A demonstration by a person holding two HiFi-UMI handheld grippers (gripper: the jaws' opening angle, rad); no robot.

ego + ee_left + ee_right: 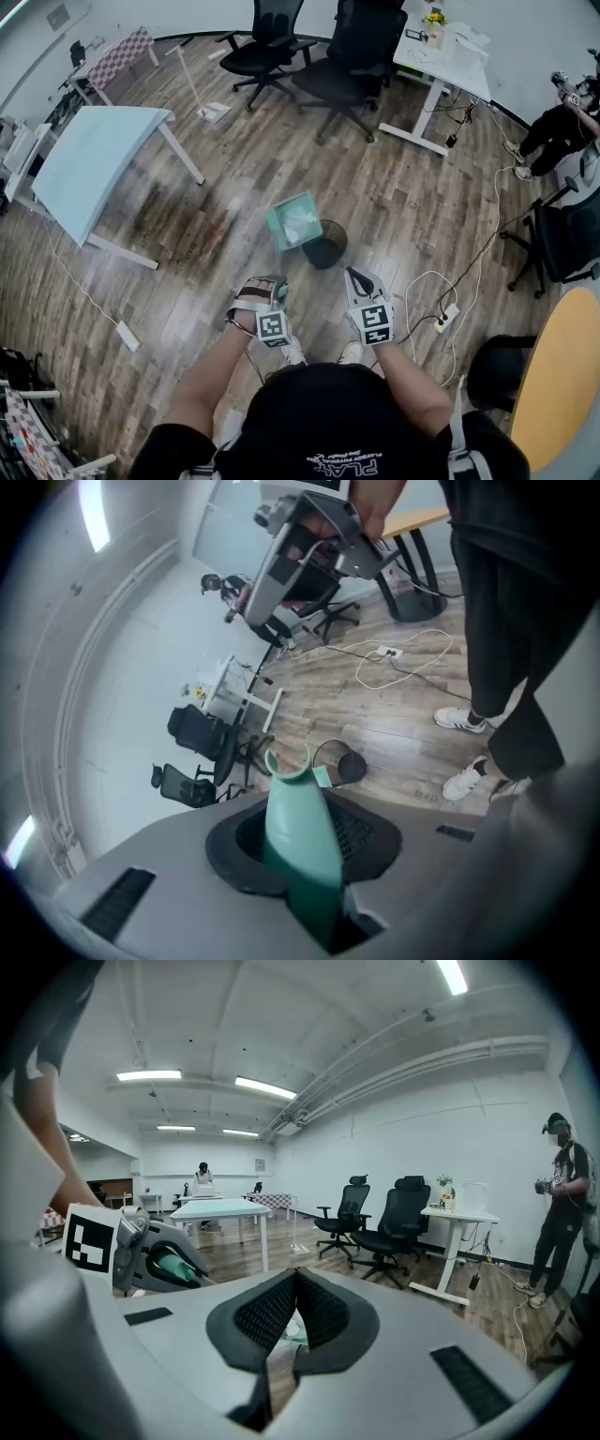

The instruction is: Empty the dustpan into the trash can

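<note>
The teal dustpan (295,220) hangs tipped over the round black trash can (328,251) on the wood floor. My left gripper (272,283) is shut on the dustpan's teal handle (298,827), which runs out between its jaws toward the trash can (343,765). My right gripper (356,276) hovers to the right of the can and holds nothing. In the right gripper view its black pads (323,1312) meet at the tips. The left gripper (150,1258) with the teal handle shows at that view's left.
A pale table (94,159) stands at the left, with black office chairs (347,56) and a white desk (445,56) at the back. White cables and a power strip (448,314) lie on the floor to the right. Another person (562,122) stands at the far right.
</note>
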